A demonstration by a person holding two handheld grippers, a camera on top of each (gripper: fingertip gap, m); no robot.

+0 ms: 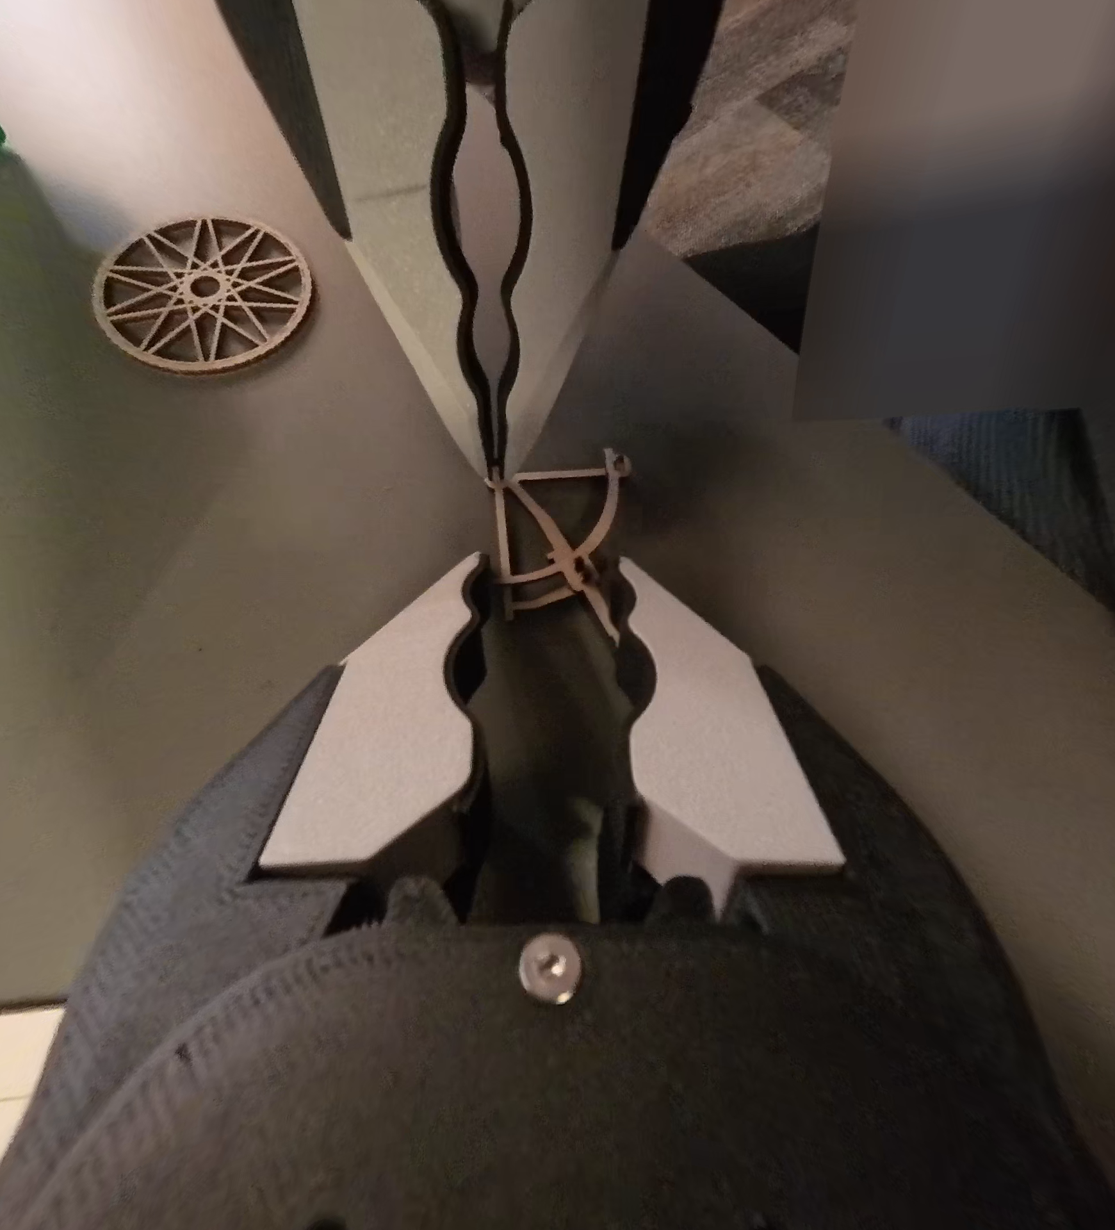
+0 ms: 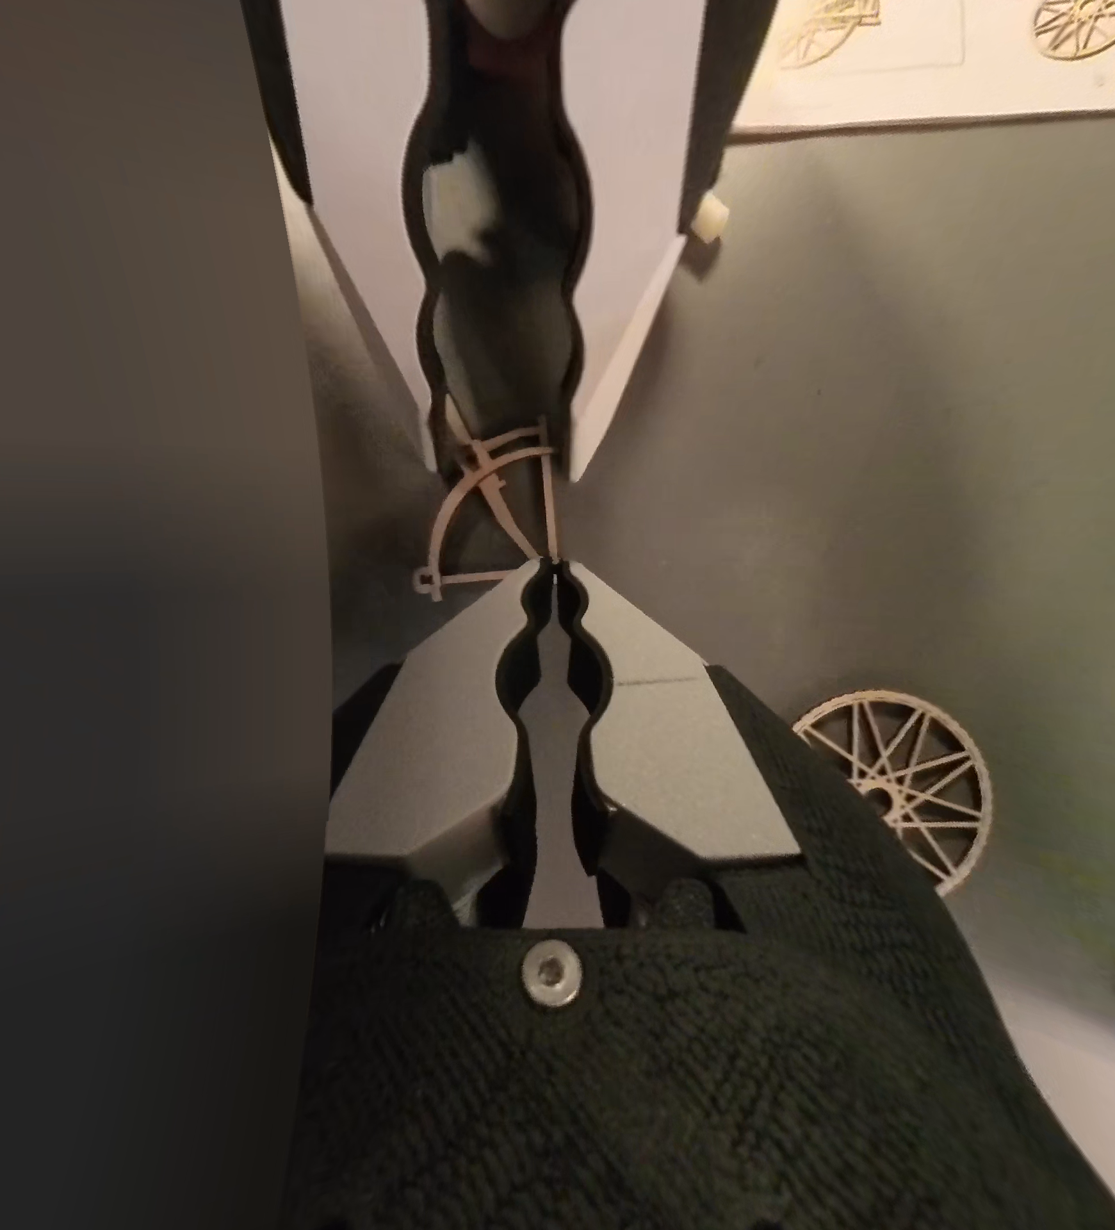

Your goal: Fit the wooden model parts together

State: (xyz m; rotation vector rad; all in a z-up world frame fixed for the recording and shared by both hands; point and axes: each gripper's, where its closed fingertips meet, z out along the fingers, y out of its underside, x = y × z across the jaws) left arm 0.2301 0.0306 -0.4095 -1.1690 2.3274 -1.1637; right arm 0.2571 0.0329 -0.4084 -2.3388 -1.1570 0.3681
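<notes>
Both grippers on the frame piece, mid-fit

Left wrist view: left gripper point(image 1: 551, 582) spread wide w/ the wooden frame point(image 1: 558, 536) between its tips, contact unclear; right gripper point(image 1: 496, 466) pinches its corner; spoked wheel point(image 1: 204, 295) lies apart on the grey mat point(image 1: 109, 532). Right wrist view: right gripper point(image 2: 553, 566) pressed onto frame point(image 2: 494, 496) corner. Next, probably: left needs to close, steady it.
</notes>
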